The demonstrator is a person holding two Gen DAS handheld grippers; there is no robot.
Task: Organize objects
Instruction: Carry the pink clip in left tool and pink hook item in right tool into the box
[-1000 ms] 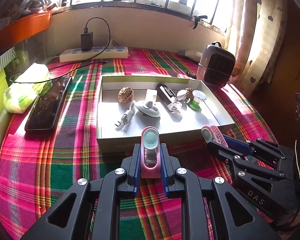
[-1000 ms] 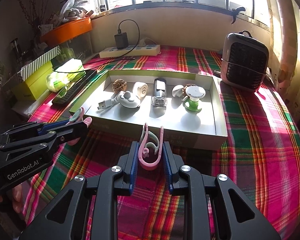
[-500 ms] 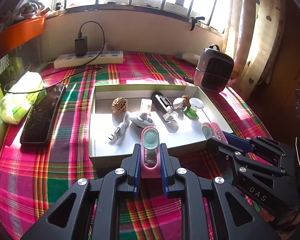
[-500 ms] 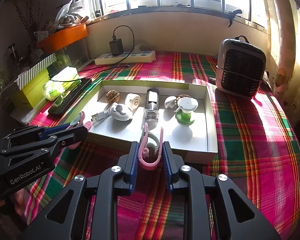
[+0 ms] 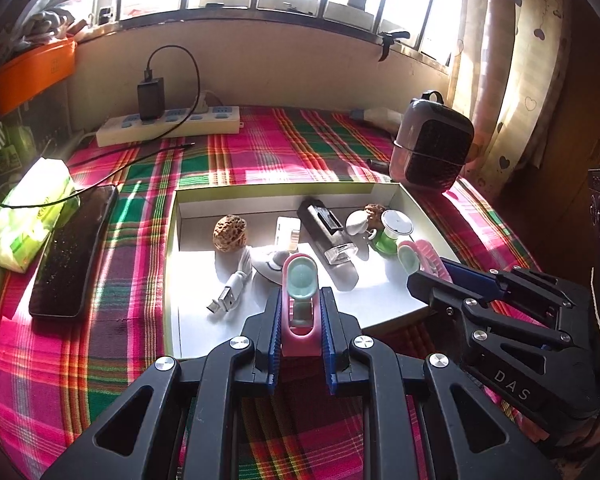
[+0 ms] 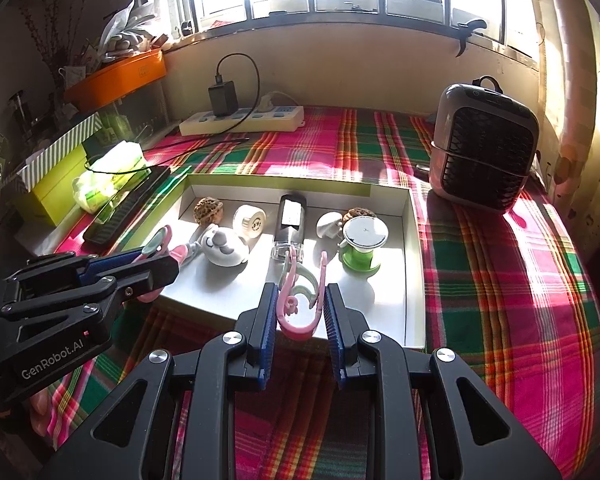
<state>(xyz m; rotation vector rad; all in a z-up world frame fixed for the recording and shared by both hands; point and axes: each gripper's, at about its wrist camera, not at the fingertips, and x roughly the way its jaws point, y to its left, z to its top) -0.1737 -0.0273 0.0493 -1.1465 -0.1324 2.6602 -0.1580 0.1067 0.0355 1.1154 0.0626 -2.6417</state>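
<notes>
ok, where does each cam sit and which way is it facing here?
Left wrist: rides the left gripper, looking forward and down along its fingers over the tray toward the window; its own fingers clamp a pink clip, and the right gripper shows at right.
Right wrist: rides the right gripper, same heading; its fingers clamp a second pink clip; the left gripper and some fingertips show at left.
Shared: tray, power strip, heater, plaid cloth, each other's gripper.
</notes>
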